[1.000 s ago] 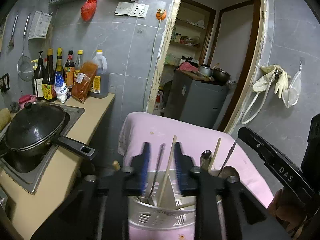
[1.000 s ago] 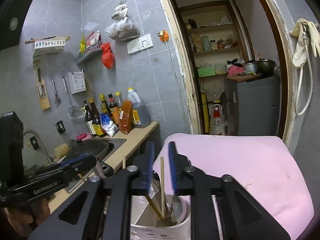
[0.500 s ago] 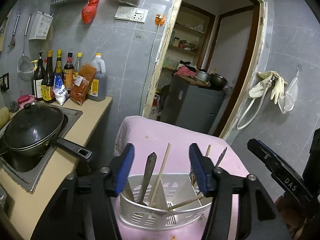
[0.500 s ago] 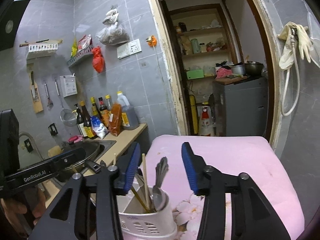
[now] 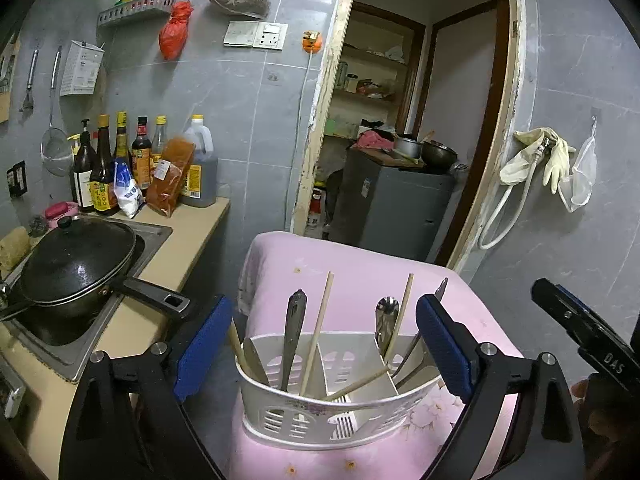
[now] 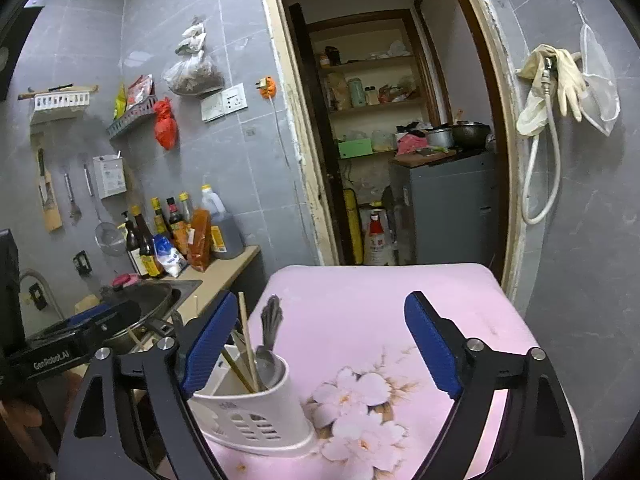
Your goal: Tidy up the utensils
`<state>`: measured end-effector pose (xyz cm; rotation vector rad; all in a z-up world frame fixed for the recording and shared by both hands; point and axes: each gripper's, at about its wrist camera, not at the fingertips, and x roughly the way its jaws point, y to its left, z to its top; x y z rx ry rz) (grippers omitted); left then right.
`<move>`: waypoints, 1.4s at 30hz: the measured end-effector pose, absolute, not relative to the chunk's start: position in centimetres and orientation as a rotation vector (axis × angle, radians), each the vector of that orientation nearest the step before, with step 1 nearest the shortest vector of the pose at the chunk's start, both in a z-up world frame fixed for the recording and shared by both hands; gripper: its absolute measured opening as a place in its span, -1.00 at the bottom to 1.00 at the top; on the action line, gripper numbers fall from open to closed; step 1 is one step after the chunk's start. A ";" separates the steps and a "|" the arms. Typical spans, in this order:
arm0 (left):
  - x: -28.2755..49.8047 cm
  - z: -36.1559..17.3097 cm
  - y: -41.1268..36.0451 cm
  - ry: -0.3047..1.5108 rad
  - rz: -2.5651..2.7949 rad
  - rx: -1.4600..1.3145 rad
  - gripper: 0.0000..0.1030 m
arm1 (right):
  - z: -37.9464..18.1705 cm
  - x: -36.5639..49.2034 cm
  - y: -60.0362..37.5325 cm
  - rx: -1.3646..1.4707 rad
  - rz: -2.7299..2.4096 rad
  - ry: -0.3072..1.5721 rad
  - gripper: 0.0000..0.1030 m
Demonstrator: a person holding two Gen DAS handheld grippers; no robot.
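Note:
A white slotted utensil holder (image 5: 332, 412) stands on a table under a pink flowered cloth (image 6: 380, 308). It holds upright wooden chopsticks (image 5: 318, 332), a metal handle (image 5: 294, 328), a spoon (image 5: 386, 320) and one chopstick lying slanted (image 5: 356, 384). My left gripper (image 5: 324, 320) is just short of the holder. Its jaws are opening wide and the blue pads touch nothing. My right gripper (image 6: 322, 308) is also opening, over bare cloth with nothing between its pads. The holder (image 6: 256, 412) is at its lower left, partly behind the left finger.
A lidded black wok (image 5: 76, 260) sits in the sink on the counter to the left, its handle pointing toward the table. Sauce bottles (image 5: 120, 168) line the wall. A doorway with a grey cabinet (image 5: 392, 204) lies behind. Gloves and a hose (image 5: 536, 156) hang on the right wall.
Both grippers went from nearly shut around a chopstick to wide open and drew back from the holder. The chopsticks now stand free in it. The right view swung right.

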<state>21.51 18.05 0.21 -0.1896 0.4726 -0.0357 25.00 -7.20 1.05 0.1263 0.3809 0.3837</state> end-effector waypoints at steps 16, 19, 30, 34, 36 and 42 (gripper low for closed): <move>16.8 0.3 15.2 0.471 0.015 -0.170 0.75 | 1.6 20.8 -11.1 0.106 0.372 0.401 1.00; 15.4 0.4 14.3 0.474 0.026 -0.167 0.75 | 1.5 19.6 -11.9 0.101 0.373 0.406 1.00; 9.1 0.0 10.8 0.479 0.014 -0.134 0.75 | 1.0 13.5 -15.2 0.067 0.368 0.451 1.00; 7.4 -0.5 9.7 0.487 -0.002 -0.121 0.75 | 0.8 11.2 -16.1 0.043 0.370 0.462 1.00; 6.7 -0.8 9.1 0.492 -0.008 -0.109 0.75 | 0.7 10.3 -16.3 0.033 0.367 0.463 1.00; 4.6 -0.8 7.7 0.464 -0.030 -0.093 0.75 | 0.5 8.5 -17.5 0.049 0.352 0.466 1.00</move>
